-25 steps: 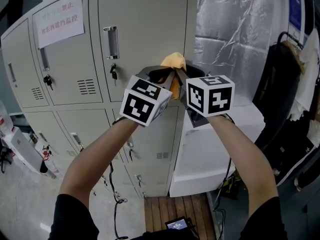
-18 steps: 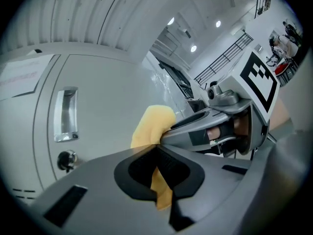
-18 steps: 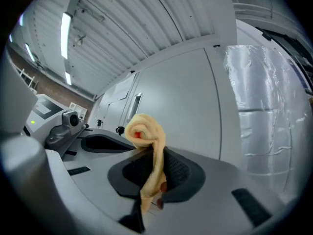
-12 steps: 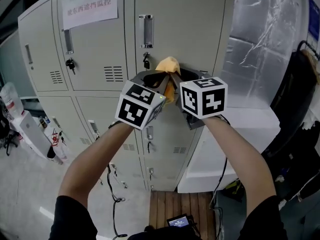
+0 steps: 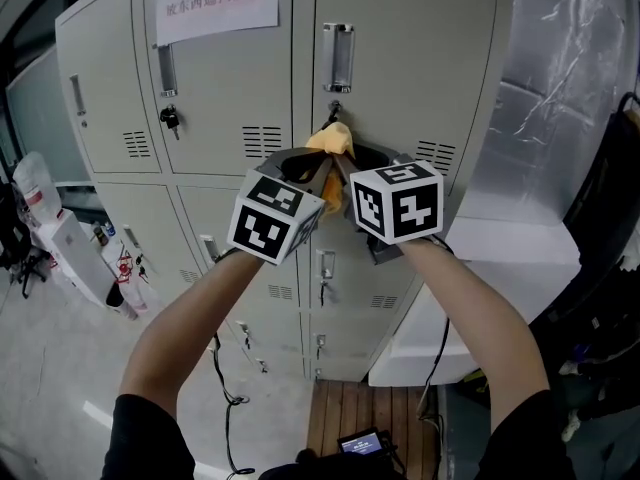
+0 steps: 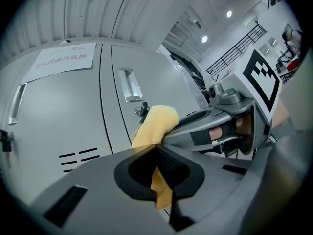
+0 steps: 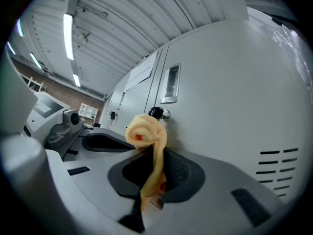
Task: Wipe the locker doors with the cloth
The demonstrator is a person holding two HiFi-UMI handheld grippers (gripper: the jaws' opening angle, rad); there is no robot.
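A yellow cloth [image 5: 333, 140] is bunched against the upper right locker door [image 5: 420, 58], just below its key lock [image 5: 335, 114] and recessed handle [image 5: 338, 56]. Both grippers hold it side by side. My left gripper [image 5: 318, 168] is shut on the cloth [image 6: 155, 124], which sticks out past its jaws [image 6: 157, 148]. My right gripper [image 5: 347, 165] is shut on the same cloth [image 7: 145, 131], whose rolled end rises above its jaws [image 7: 155, 158]. The lock knob [image 7: 157, 113] sits right behind the cloth.
Grey lockers [image 5: 120, 98] fill the wall, with a paper notice [image 5: 215, 3] on the upper left door. Silver foil sheeting [image 5: 560, 88] and a white cabinet [image 5: 500, 268] stand to the right. Dark clothing [image 5: 612, 218] hangs far right. Bags [image 5: 45, 228] lie at the left; wooden slats [image 5: 365, 413] lie below.
Both grippers, still holding the cloth, have moved left along the lockers, from the right edge by the foil to under the upper right door's key lock.
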